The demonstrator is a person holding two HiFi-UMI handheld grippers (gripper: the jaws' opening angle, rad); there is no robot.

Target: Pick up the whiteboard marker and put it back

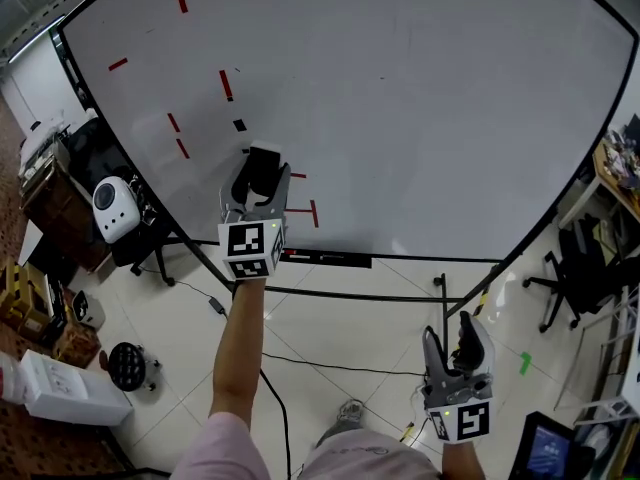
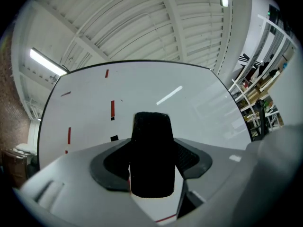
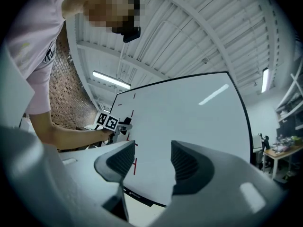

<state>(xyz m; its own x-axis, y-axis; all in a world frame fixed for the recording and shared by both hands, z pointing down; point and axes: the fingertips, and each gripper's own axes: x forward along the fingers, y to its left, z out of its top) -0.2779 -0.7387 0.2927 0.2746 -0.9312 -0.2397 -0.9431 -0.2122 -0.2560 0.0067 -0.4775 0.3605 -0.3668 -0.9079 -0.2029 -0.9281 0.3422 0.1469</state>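
- The whiteboard marker [image 2: 150, 155] looked broad, black and fine-ribbed, perhaps more an eraser than a pen.
- It stood upright, clamped between the left tool's [image 1: 263, 175] jaws, close before the whiteboard [image 1: 420, 88].

Whiteboard [image 1: 420, 88], shelving [image 2: 258, 91] and ribbed roof [image 2: 156, 22] suggest a workshop.

Black ribbed block [image 2: 151, 150] in left tool [image 1: 265, 168], identity unclear; whiteboard [image 2: 199, 108] partly hidden behind

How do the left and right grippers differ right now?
The left gripper is shut on a black block; the right gripper is open, nothing between its jaws. The left gripper is close to the whiteboard; the right gripper hangs lower, over the floor. Both point toward the whiteboard.
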